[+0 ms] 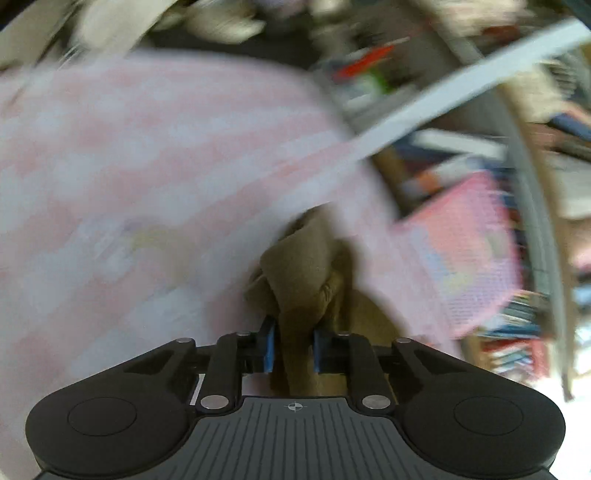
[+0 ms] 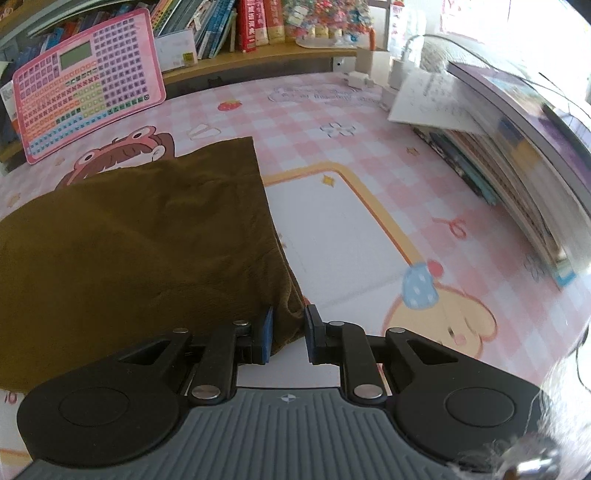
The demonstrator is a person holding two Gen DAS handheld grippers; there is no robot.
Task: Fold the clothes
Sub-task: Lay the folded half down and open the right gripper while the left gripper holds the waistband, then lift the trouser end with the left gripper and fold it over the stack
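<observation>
Brown cloth (image 2: 140, 236) lies spread on the pink checked counter (image 2: 369, 125), and only the right wrist view shows it so: it covers the near left part of the counter, and one straight edge of it runs toward the far edge. The right claw (image 2: 288, 332) is low and near level at the corner of the cloth nearest the camera. Its blue pads (image 2: 266, 332) have this corner between them. The left pad touches the fabric, but the right pad seems to stand a little off it, so I cannot tell if the grip is firm.

This view also shows a pink keyboard toy (image 2: 88, 88) leaning at the far left edge, a shelf of books (image 2: 236, 26) behind it, and a stack of books (image 2: 509, 147) along the right edge.

In the left wrist view almost everything is blurred. Only the left claw (image 1: 293, 349) and its load are sharp: its pads (image 1: 269, 347) are clamped on a bunched, wrinkled fold of the cloth (image 1: 303, 273), which rises in front of the camera. The counter (image 1: 110, 166) appears tilted behind it, so this claw seems turned at an angle. The toy (image 1: 461, 251) is a pink smear at the right.
</observation>
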